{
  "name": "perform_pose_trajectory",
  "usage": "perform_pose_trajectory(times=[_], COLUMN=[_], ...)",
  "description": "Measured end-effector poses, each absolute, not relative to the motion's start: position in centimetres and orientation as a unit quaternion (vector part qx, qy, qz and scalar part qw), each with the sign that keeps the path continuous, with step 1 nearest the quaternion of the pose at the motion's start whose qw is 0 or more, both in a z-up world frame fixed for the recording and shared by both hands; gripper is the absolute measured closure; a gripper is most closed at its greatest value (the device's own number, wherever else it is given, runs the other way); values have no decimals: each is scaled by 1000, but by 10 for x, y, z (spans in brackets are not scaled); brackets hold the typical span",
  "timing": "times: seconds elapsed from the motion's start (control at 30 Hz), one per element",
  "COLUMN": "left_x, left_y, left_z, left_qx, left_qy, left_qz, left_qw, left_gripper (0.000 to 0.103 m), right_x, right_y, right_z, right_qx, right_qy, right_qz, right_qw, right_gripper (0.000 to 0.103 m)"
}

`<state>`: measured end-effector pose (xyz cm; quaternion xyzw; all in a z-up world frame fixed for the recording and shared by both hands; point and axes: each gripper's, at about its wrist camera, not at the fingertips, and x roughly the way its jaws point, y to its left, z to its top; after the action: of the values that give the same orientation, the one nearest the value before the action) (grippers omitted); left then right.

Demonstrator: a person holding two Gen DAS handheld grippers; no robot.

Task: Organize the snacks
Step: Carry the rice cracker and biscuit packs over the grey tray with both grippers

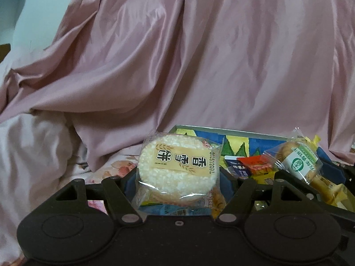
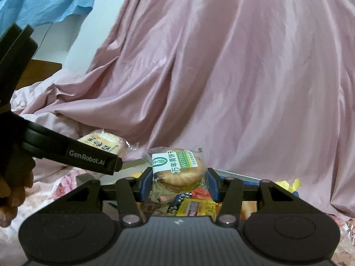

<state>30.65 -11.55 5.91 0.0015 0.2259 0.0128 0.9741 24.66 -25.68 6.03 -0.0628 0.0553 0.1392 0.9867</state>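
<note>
Left wrist view: the left gripper [image 1: 177, 177] has its fingers clamped on a clear-wrapped white rice cracker [image 1: 176, 168], lifted above a colourful box [image 1: 244, 137] crowded with packaged snacks [image 1: 253, 166]. At right in the same view, the right gripper's biscuit packet [image 1: 299, 161] hangs over the box.

Right wrist view: the right gripper [image 2: 179, 185] has its blue-padded fingers [image 2: 147, 184] pressed against the sides of a clear packet holding a round brown biscuit [image 2: 180, 170] with a green-and-white label. More bright wrappers [image 2: 195, 206] lie below it. To the left, the other black gripper, marked GenRobot.AI, carries the rice cracker, a hand [image 2: 11, 190] on its handle. Pink satin bedding [image 2: 221, 66] rises behind both packets; floral bed linen [image 2: 66, 181] lies underneath.
</note>
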Motion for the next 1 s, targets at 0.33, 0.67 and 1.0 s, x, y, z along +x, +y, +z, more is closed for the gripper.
perform_pose_trajectory(times=[0.33, 0.67, 1.0], left_x=[331, 338, 341], left_y=[-121, -116, -117], left_z=[40, 33, 32], left_qx=[-33, -66, -72], left_qy=[255, 273, 281], left_qz=[25, 36, 33], left_qw=[966, 959, 957], left_gripper=[30, 30, 30], right_x=[279, 285, 285], right_y=[-275, -276, -275], right_z=[53, 47, 44], right_qx=[-8, -3, -5], right_qy=[102, 130, 144], right_qz=[140, 151, 152], right_qw=[985, 980, 978], right_gripper=[48, 48, 48])
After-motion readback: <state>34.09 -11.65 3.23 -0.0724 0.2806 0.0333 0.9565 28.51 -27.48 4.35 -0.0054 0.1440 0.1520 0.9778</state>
